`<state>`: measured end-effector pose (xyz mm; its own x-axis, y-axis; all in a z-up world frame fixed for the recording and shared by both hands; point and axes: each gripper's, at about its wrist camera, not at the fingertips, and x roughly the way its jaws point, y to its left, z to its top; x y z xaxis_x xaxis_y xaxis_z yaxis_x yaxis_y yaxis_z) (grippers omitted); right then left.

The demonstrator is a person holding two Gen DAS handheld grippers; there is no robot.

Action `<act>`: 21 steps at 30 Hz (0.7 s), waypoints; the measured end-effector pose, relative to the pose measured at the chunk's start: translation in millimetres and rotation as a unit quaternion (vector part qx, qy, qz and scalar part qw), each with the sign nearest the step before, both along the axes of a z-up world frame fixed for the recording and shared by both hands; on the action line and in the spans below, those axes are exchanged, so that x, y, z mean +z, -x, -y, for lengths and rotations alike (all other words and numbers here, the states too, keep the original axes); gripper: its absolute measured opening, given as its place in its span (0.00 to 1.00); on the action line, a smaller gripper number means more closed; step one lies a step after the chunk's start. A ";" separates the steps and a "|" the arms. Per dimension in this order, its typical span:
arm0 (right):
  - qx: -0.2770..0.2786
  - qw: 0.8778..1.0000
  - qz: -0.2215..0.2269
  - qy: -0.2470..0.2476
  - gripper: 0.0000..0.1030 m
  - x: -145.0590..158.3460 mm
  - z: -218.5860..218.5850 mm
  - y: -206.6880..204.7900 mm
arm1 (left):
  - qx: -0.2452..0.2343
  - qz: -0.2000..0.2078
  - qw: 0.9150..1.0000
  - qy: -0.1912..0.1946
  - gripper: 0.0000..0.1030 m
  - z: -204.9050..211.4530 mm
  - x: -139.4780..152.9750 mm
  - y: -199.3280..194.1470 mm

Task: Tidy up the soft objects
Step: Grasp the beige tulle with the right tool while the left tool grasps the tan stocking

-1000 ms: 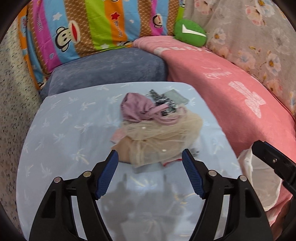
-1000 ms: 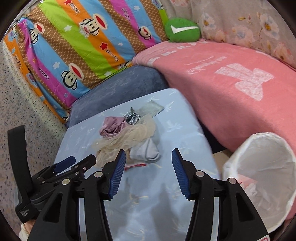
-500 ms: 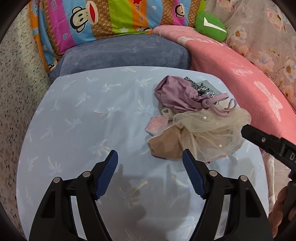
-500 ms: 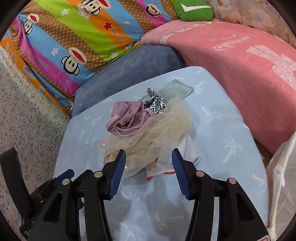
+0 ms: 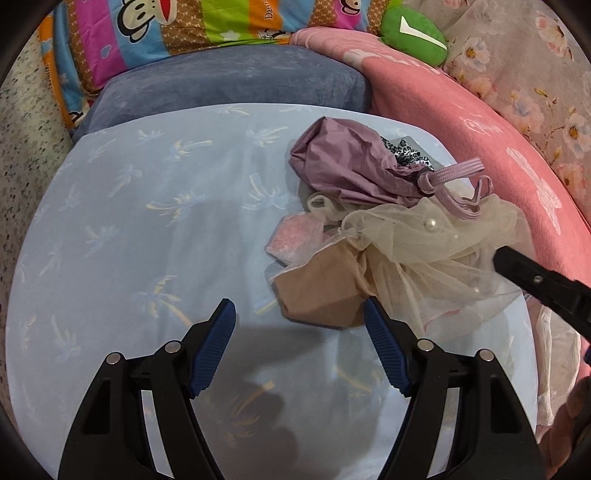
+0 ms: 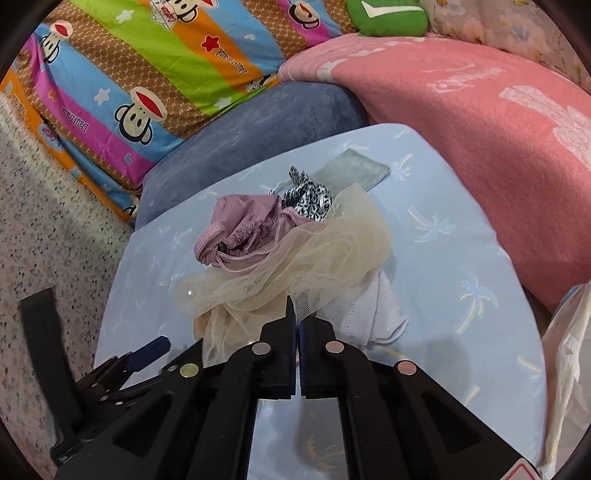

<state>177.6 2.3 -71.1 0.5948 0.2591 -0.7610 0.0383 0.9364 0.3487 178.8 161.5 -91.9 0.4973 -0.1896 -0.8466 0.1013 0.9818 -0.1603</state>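
Observation:
A heap of soft items lies on the light blue table cover (image 5: 147, 221). It holds a mauve drawstring bag (image 5: 347, 170) (image 6: 243, 221), a leopard-print scrunchie (image 6: 306, 195), a grey-green cloth (image 6: 354, 171), beige tulle with pearls (image 5: 436, 240) (image 6: 314, 254), a tan cloth (image 5: 321, 291), a pink piece (image 5: 295, 236) and a white cloth (image 6: 373, 306). My left gripper (image 5: 299, 325) is open just in front of the tan cloth, its right finger beside it. My right gripper (image 6: 293, 310) is shut, its tips pinching the near edge of the tulle.
A blue-grey cushion (image 5: 229, 85) lies behind the table, with a striped monkey pillow (image 6: 155, 70) beyond it. A pink blanket (image 6: 461, 122) and a green cushion (image 5: 413, 33) are on the right. A white plastic bag (image 6: 565, 362) hangs at the table's right edge.
My right gripper went from open to shut, closing onto the tulle's near edge. Both grippers moved closer to the heap; the left stayed open.

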 end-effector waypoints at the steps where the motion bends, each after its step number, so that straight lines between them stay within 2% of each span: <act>1: -0.004 1.000 0.005 0.002 0.01 4.2 1.8 2.4 | -0.002 -0.001 1.000 0.002 0.66 2.1 -1.6 -1.8; 5: -0.012 1.000 0.019 0.002 0.01 17.0 9.3 11.0 | -0.005 -0.005 1.000 0.017 0.66 6.8 -5.5 -5.8; 6: -0.014 1.000 0.021 0.000 0.01 19.6 11.2 12.5 | -0.007 -0.005 1.000 0.020 0.62 8.2 -6.7 -6.1; 8: -0.014 1.000 0.027 0.001 0.01 26.0 12.6 15.4 | -0.015 -0.013 1.000 0.024 0.50 11.6 -10.4 -7.6; 9: -0.014 0.999 0.031 0.003 0.01 29.2 12.9 16.7 | -0.017 -0.017 0.999 0.025 0.40 12.6 -12.0 -7.7; 12: -0.015 0.999 0.044 0.003 0.01 40.7 14.8 22.2 | -0.026 -0.016 0.999 0.028 0.25 14.0 -9.2 -5.0; 15: -0.018 0.998 0.061 0.000 0.01 56.9 18.7 28.9 | -0.031 -0.009 0.999 0.031 0.21 13.2 -0.3 1.9; 21: -0.026 0.995 0.101 0.000 0.01 91.7 26.7 49.5 | -0.036 0.015 0.998 0.038 0.21 10.8 26.1 18.9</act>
<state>128.1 -24.5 20.5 0.7484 0.2235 -0.6244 0.0158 0.9352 0.3538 159.9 150.7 -65.8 0.5057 -0.2897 -0.8126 0.1773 0.9567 -0.2307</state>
